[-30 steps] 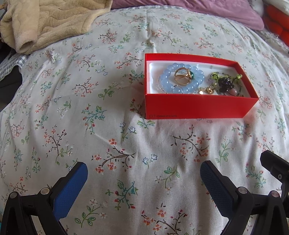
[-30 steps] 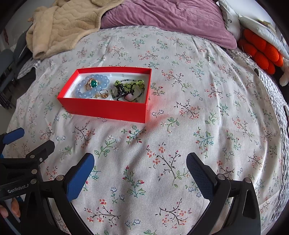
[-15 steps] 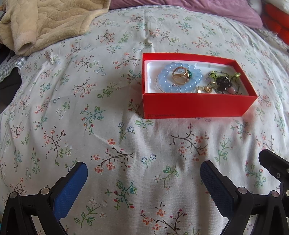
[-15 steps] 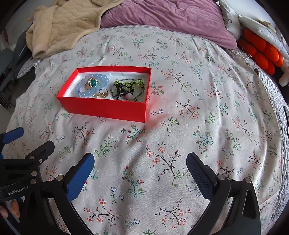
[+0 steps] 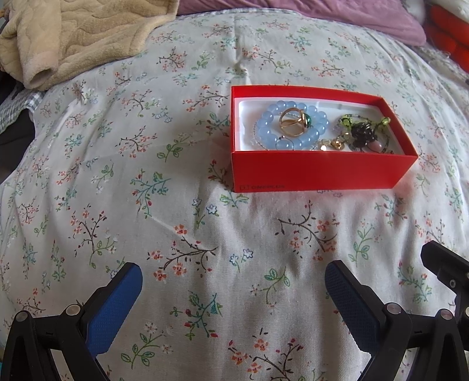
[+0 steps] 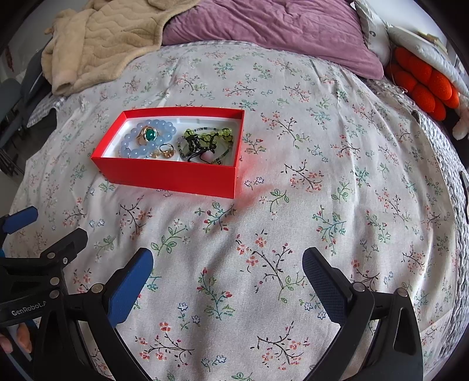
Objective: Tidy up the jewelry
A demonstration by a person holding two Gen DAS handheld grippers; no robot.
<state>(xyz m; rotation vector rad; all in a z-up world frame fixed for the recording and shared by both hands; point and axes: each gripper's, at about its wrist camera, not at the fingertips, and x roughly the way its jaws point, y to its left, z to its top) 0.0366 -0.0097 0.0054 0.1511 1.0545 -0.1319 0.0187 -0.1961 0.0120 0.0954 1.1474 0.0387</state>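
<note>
My left tool [image 5: 233, 274] is spread wide, its blue-padded fingers [image 5: 112, 307] far apart with nothing between them, hovering over the floral-print bedspread [image 5: 146, 181] and touching none of the jewelry. My right tool [image 6: 227, 263] is just as wide apart and also empty, held above the same cloth; the left one's black frame and a blue tip show at the lower left edge of its view. The shallow red cardboard box with a white lining [image 5: 316, 173] sits on the bed ahead of both tools, well apart from them. Inside it, on the left, a pale blue beaded bracelet [image 5: 265, 129] lies with a gold ring set with a green stone [image 6: 148, 134] resting on it; a smaller gold ring [image 6: 167, 151] sits beside them. On the right is a tangle of green and black beaded pieces [image 6: 205, 142], and I cannot tell how many strands it holds. The box's near wall hides the front of its floor. A beige quilted blanket [image 6: 96, 44] and a purple pillow [image 6: 263, 23] lie at the far end, both cut off by the frame.
</note>
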